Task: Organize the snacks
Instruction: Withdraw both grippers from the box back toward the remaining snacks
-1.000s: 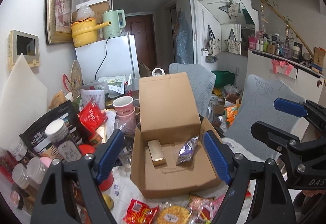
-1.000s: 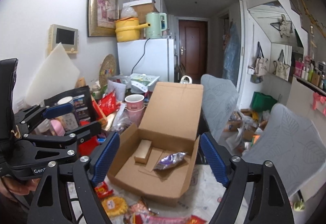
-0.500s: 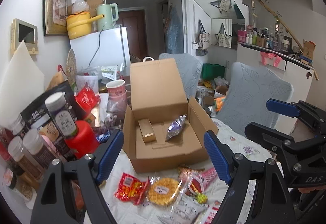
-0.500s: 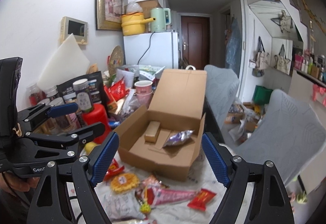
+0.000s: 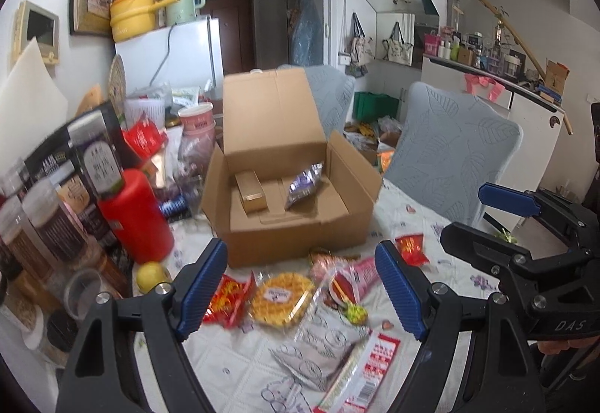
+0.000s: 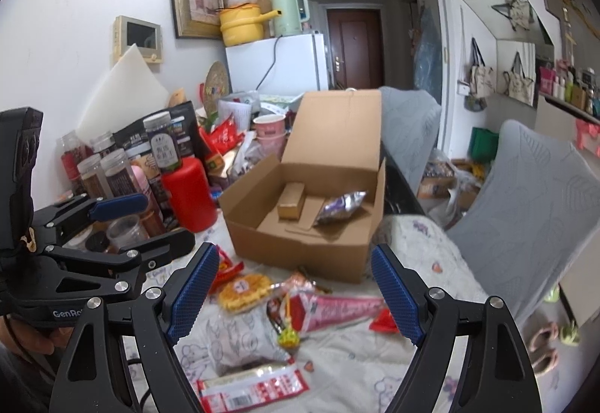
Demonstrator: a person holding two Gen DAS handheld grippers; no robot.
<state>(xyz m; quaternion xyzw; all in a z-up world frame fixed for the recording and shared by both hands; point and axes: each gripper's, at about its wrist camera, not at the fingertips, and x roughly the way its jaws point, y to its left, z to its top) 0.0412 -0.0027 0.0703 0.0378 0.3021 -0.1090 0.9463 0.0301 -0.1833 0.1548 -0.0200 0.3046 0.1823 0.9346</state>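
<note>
Snacks [image 5: 281, 298] litter tablecloth [image 5: 232, 356] before cardboard box [image 5: 300, 225] (jars [image 5: 48, 221] leftward).

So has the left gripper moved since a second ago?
Yes. The left gripper has pulled back and sunk: the cardboard box now sits beyond its fingertips, and the waffle snack lies between them.

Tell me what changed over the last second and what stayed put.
Both claws, left claw and right claw, drew back and tipped down from the cardboard box, bringing the loose snacks such as the waffle pack into view. Nothing was grasped or released. Both claws stayed open and empty; the gold bar and purple packet remain in the box.
</note>
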